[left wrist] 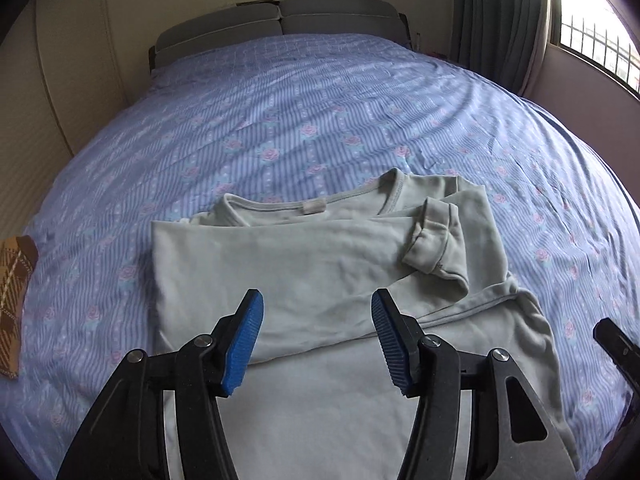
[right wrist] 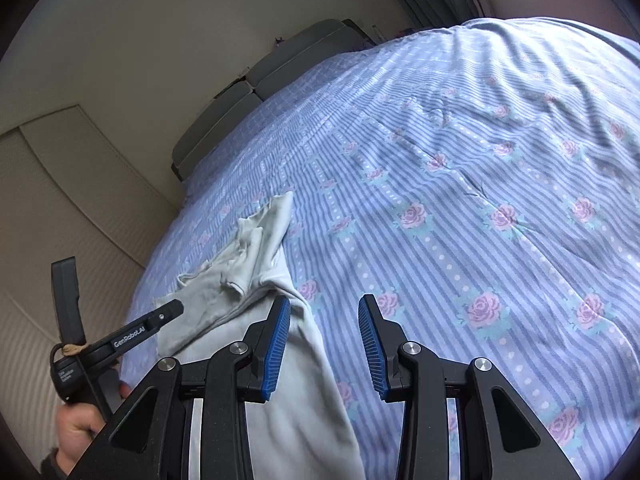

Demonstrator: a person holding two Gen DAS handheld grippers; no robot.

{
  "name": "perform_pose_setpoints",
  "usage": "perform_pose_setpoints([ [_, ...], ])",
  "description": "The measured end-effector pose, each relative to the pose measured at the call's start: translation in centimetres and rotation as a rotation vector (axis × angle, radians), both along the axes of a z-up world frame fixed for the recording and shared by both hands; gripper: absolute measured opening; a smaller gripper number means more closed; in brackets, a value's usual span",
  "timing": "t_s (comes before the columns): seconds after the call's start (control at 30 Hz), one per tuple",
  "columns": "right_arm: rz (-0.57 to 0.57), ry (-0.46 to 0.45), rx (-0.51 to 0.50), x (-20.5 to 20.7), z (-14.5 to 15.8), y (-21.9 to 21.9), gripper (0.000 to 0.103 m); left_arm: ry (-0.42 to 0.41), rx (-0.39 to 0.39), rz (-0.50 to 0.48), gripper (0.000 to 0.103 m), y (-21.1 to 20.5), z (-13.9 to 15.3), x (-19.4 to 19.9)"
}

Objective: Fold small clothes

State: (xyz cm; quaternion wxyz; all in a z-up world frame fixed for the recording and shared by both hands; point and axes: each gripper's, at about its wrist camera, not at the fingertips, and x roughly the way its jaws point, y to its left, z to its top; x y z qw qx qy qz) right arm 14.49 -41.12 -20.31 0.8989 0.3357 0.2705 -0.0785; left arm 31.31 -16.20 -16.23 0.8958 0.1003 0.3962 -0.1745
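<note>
While both grippers tilt down over the pale shirt (left wrist: 304,256), left gripper (left wrist: 318,344) and right gripper (right wrist: 324,344) gape empty; "GenRobot.AI" marks the left.

The pale shirt's (left wrist: 304,264) hem ran off the bottom edge. A brown plaid cloth (left wrist: 14,292) was cut by the left edge, its kind unclear.

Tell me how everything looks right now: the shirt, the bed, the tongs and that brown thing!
Grey shirt: lying on the bed, partly folded, one sleeve laid across its front.
Bedsheet: spread out, wrinkled.
Left tongs: open, nothing between them, above the shirt.
Right tongs: open, holding nothing, over the shirt's edge.
Brown checked cloth: lying at the bed's left edge.
Curtain: drawn aside.
</note>
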Motion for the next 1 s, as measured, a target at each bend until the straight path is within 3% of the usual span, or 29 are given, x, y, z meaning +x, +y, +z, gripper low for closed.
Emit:
perform_pose_setpoints([
  [0.13,0.064,0.013,-0.077,1.8,1.2,2.1,0.037,-0.027,0.015,0.045,0.056,2.8,-0.3,0.6],
  [0.37,0.195,0.075,-0.380,9.0,2.9,8.2,0.037,0.011,-0.018,0.128,0.056,6.7,-2.6,2.8],
  [0.67,0.283,0.204,-0.650,16.0,1.1,14.0,0.037,0.081,-0.114,0.183,0.058,10.5,-5.1,3.8],
  [0.87,0.207,0.324,-0.804,16.5,-1.1,14.8,0.037,0.070,-0.117,0.176,0.059,10.6,-5.2,3.5],
  [1.0,0.083,0.361,-0.773,15.7,-0.7,12.2,0.037,0.071,-0.128,0.181,0.060,11.1,-5.4,3.2],
])
